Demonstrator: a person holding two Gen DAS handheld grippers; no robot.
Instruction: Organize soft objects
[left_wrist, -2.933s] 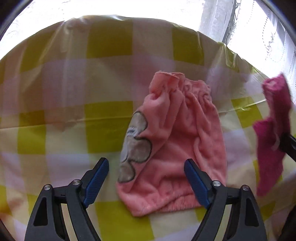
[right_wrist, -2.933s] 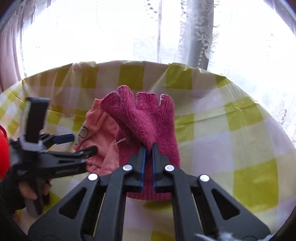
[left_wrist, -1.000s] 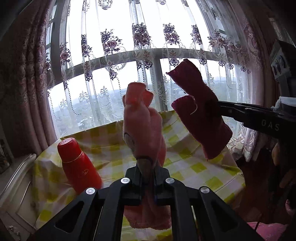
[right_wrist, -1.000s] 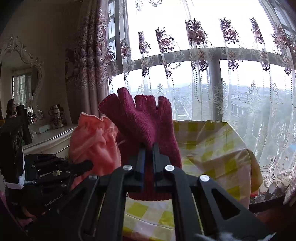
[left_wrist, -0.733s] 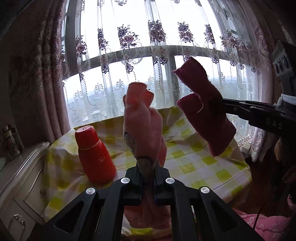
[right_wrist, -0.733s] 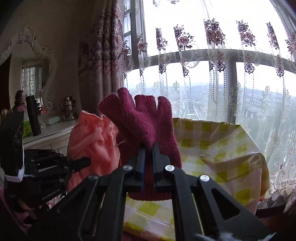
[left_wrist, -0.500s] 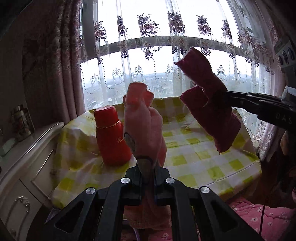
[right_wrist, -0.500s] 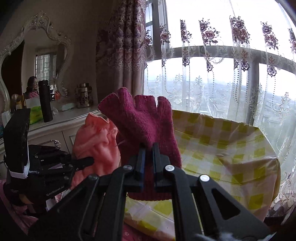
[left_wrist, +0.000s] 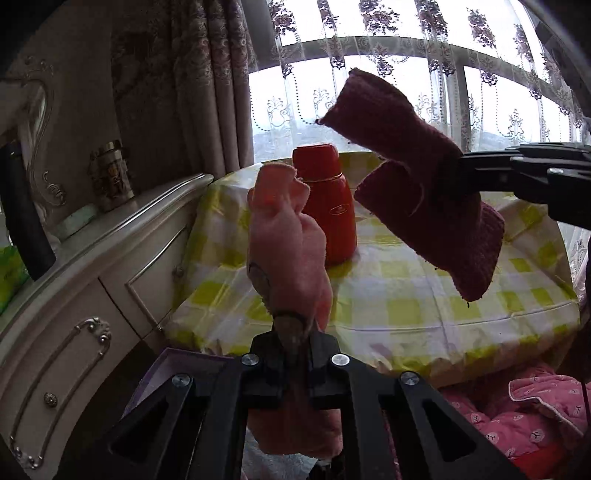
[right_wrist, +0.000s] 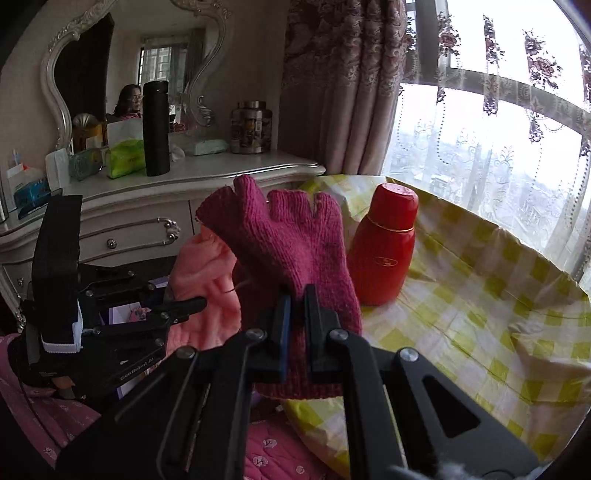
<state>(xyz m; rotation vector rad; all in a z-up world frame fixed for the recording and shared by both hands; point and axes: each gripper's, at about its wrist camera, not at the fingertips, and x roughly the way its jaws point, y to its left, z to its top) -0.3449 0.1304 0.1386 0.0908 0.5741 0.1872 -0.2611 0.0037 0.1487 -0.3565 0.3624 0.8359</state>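
Two soft things up: left gripper (left_wrist: 295, 341) clamps one pink towel (left_wrist: 286, 240), right gripper (right_wrist: 295, 314) one magenta glove (right_wrist: 284, 243); one red flask (right_wrist: 384, 251) behind.

Magenta glove (right_wrist: 291, 254); pink mitt (left_wrist: 291, 251); yellow-checked tablecloth (left_wrist: 406, 302).

In my view: one pink cloth mitt (left_wrist: 288, 251), one magenta knit glove (right_wrist: 291, 258), one red flask (right_wrist: 384, 254), one black flask (right_wrist: 156, 129), one patterned jar (right_wrist: 251, 127), one mirror (right_wrist: 122, 70).
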